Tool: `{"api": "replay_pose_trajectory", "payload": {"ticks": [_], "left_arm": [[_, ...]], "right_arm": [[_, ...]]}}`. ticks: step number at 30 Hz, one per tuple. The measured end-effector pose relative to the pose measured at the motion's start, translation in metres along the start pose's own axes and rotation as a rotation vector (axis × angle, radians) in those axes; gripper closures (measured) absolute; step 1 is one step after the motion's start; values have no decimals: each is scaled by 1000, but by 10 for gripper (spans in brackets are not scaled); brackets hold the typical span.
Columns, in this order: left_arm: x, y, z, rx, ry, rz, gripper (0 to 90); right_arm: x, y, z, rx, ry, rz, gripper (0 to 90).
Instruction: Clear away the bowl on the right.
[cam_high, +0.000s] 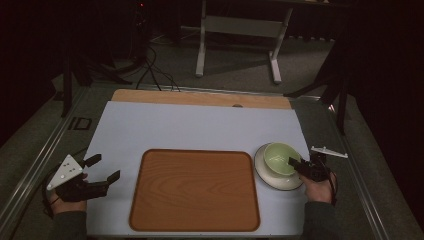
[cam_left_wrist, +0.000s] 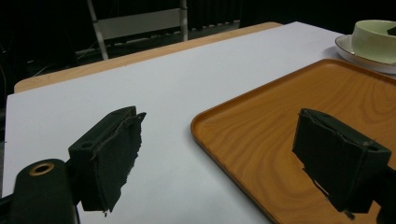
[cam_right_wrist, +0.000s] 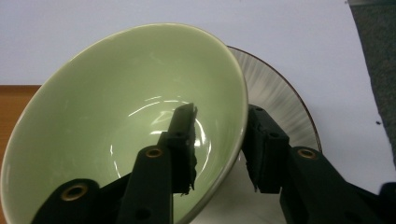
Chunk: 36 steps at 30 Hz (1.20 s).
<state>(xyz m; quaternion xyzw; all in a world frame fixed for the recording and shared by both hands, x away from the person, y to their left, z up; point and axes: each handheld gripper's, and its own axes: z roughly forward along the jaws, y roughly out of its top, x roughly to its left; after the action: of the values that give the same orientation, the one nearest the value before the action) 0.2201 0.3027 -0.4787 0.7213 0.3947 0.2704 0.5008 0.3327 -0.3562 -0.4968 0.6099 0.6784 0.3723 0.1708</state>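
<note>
Green bowl straddled at its rim by the right gripper.
One jaw is seen inside, one outside, near the wall; contact cannot be told. The bowl is set on a white plate beside the wooden tray. The left gripper is held spread, empty.

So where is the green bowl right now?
In the high view the green bowl sits on a white plate at the table's right side, just right of the wooden tray. The right gripper has its jaws over the bowl's rim.
</note>
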Motion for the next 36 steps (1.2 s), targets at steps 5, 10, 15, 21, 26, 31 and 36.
{"api": "replay_pose_trajectory", "payload": {"ticks": [5,10,15,21,26,31,36], "left_arm": [[0,0,-1,-2,3,-2,152],[0,0,-1,-7,4,-4,152],[0,0,-2,-8,6,-3,152],[0,0,-1,-6,8,-3,152],[0,0,-2,-8,10,-3,152],[1,0,-2,-9,10,-2,152],[1,0,-2,-10,12,-3,152]], "right_arm": [[-3,-1,4,39,13,43,680],[0,0,4,65,-9,55,735],[0,-1,7,107,0,65,777],[-1,-1,7,132,0,99,793],[-5,-2,6,142,10,150,827],[-5,-3,5,132,15,168,829],[-8,-4,2,111,41,198,829]]}}
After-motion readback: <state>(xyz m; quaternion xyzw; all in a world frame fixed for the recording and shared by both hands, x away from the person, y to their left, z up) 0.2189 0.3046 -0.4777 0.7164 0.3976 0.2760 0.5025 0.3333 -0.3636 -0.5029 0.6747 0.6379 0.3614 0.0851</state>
